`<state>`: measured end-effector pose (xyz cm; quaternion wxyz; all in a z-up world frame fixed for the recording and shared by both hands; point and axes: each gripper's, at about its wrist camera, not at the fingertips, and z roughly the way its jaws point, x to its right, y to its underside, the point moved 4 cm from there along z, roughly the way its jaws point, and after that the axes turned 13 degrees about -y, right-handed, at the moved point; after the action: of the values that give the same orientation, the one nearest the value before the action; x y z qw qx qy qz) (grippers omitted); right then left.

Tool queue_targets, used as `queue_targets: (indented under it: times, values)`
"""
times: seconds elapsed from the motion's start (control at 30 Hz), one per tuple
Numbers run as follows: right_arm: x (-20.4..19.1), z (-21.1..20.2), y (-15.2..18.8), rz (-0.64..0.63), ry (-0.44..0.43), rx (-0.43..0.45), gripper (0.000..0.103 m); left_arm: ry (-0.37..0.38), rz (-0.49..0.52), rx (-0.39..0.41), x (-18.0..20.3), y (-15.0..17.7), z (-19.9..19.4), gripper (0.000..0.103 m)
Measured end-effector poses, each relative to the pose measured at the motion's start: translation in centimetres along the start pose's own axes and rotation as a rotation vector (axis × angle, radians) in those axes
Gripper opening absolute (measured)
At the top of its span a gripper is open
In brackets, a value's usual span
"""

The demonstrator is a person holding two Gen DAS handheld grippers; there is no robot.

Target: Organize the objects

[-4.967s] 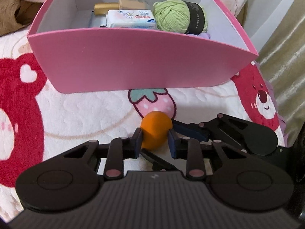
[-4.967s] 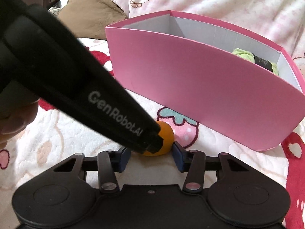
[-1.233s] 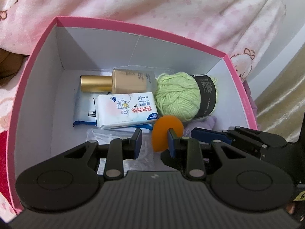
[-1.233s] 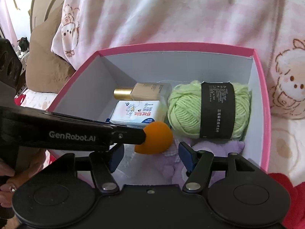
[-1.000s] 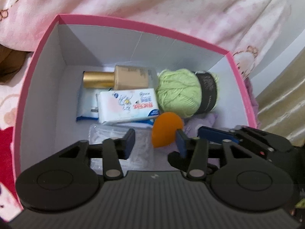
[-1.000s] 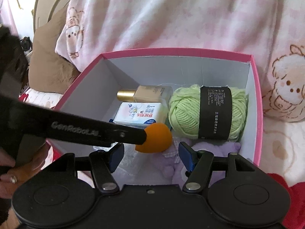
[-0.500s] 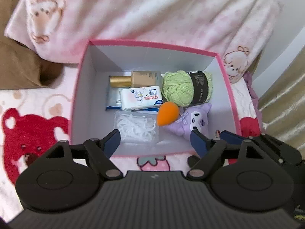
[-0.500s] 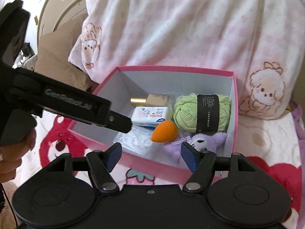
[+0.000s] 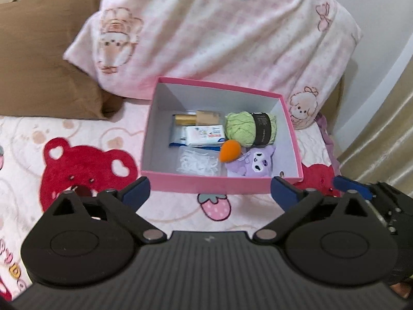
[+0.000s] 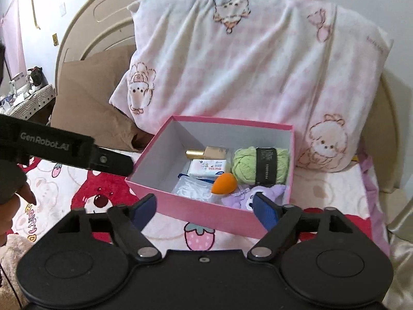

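A bed [image 9: 160,214] covered by a pale sheet printed with red bears and strawberries fills the lower part of both views. Against its headboard leans a large pink-and-white pillow [image 10: 247,59] with small cartoon figures, and a brown pillow [image 9: 38,64] lies beside it to the left.

In front of the pink pillow an open pink box [image 9: 206,184] with a white interior rests on the sheet. Inside, a ball of green yarn [image 9: 238,128] with a black band sits at the back right. To its left lie a gold-capped bottle [image 9: 197,118] and a white tissue pack [image 9: 205,135], just in front of the bottle. A purple plush toy [image 9: 256,164] occupies the front right corner, and a clear bag of white pieces [image 9: 197,164] lies at the front left. The orange makeup sponge [image 9: 229,151] rests near the middle, between the bag and the plush, touching the yarn's lower edge.

The left gripper [image 9: 210,188] hangs above the near side of the box with its jaws spread wide, having just been opening, and nothing between them. The right gripper [image 10: 204,205] is likewise over the near wall, jaws apart and empty, also just opened further. In the right wrist view the left gripper's black body reaches in from the left, a person's hand [image 10: 10,201] on it.
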<state>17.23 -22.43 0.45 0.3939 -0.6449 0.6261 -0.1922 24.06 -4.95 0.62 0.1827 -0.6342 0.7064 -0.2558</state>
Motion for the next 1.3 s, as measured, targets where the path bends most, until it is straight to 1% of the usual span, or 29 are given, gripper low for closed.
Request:
queue_targets:
  times: [0.13, 0.27, 0.4, 0.57, 0.73, 0.87, 1.0, 1.3]
  values:
    - [-0.7, -1.8, 0.5, 0.019, 0.040, 0.007, 0.092, -0.005, 0.005, 0.018, -1.0, 1.2, -1.9, 0.102]
    - [-1.0, -3.2, 1.1, 0.052, 0.060, 0.018, 0.096, -0.046, 0.041, 0.023, -2.0, 2.4, -3.1, 0.102]
    - [-1.1, -3.9, 1.8, 0.090, 0.118, -0.001, 0.097, -0.090, 0.038, 0.030, -3.2, 3.5, -3.5, 0.102]
    - [-1.0, -4.3, 2.5, 0.109, 0.162, -0.013, 0.097, -0.106, 0.064, 0.019, -3.5, 4.7, -3.4, 0.102]
    - [-0.9, -4.4, 3.0, 0.151, 0.159, -0.030, 0.097, -0.125, 0.087, 0.004, -3.3, 5.7, -3.1, 0.103]
    - [-1.1, -4.0, 3.3, 0.154, 0.174, -0.054, 0.097, -0.150, 0.106, -0.011, -3.2, 6.3, -2.6, 0.103]
    - [-1.1, -3.5, 3.5, 0.174, 0.153, -0.068, 0.097, -0.153, 0.113, -0.028, -3.3, 6.6, -2.1, 0.102]
    - [-0.9, -2.4, 4.3, 0.187, 0.180, -0.104, 0.097, -0.163, 0.108, -0.040, -3.8, 6.9, -1.5, 0.102]
